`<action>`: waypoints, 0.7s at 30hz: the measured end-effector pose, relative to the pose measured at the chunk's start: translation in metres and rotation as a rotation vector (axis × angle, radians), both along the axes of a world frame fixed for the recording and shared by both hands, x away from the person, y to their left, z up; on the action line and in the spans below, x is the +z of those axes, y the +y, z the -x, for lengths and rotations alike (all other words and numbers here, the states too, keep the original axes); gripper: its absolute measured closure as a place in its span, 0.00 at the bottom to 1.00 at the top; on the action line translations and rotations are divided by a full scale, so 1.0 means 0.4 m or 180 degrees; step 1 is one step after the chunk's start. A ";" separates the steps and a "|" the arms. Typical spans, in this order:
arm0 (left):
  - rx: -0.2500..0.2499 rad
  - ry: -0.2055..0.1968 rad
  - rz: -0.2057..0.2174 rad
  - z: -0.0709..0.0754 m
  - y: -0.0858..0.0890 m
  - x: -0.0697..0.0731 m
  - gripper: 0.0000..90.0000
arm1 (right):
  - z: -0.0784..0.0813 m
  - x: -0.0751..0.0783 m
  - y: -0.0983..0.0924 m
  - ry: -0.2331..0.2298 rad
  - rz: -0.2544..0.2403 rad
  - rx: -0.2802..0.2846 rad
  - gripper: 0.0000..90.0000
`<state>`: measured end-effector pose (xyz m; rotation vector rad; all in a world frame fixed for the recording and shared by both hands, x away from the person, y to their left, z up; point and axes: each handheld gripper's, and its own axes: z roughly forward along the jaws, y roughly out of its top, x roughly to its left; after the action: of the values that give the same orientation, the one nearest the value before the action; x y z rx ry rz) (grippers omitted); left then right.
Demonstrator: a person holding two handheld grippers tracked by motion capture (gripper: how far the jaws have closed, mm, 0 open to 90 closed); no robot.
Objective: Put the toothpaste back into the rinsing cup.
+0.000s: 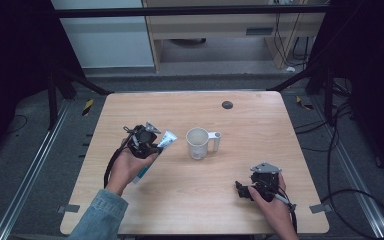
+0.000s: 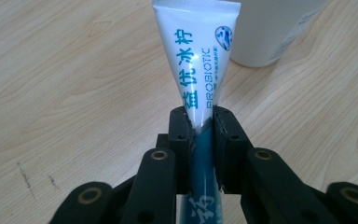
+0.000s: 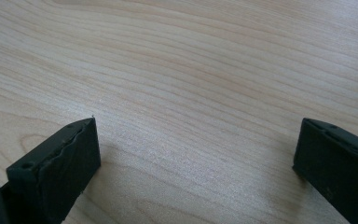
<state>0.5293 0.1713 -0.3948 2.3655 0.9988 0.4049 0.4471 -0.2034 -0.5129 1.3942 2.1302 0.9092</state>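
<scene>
Left gripper [image 2: 200,121]: jaws clamped on toothpaste tube [image 2: 196,60], at 9 o'clock of white cup [image 1: 198,143]. Right gripper [image 3: 196,154]: jaws apart over tabletop [image 3: 191,70].

Black jaws spread wide — bare wooden table [image 3: 191,70] between.

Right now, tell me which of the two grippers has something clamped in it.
The left gripper: its jaws are shut on the white and teal toothpaste tube, beside the white mug. The right gripper stands open over bare table.
</scene>
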 end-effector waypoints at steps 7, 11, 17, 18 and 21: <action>-0.0056 -0.0102 0.0083 0.016 -0.020 0.032 0.87 | 0.000 0.000 0.000 0.0000 -0.0004 -0.0001 0.01; -0.0064 -0.0153 0.0128 0.020 -0.028 0.049 0.87 | 0.000 0.000 0.000 0.0000 -0.0004 -0.0002 0.01; -0.0097 -0.0227 0.0169 0.028 -0.038 0.082 0.87 | 0.000 0.000 0.000 -0.0001 0.0000 0.0001 0.01; -0.0114 -0.0229 0.0164 0.029 -0.041 0.088 0.87 | 0.000 0.000 0.000 0.0000 0.0000 0.0000 0.01; -0.0139 -0.0262 0.0202 0.032 -0.051 0.105 0.87 | 0.000 0.000 0.000 0.0000 -0.0004 -0.0002 0.01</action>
<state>0.5165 0.1510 -0.3529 2.2905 0.9077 0.4438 0.4471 -0.2033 -0.5129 1.3954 2.1293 0.9104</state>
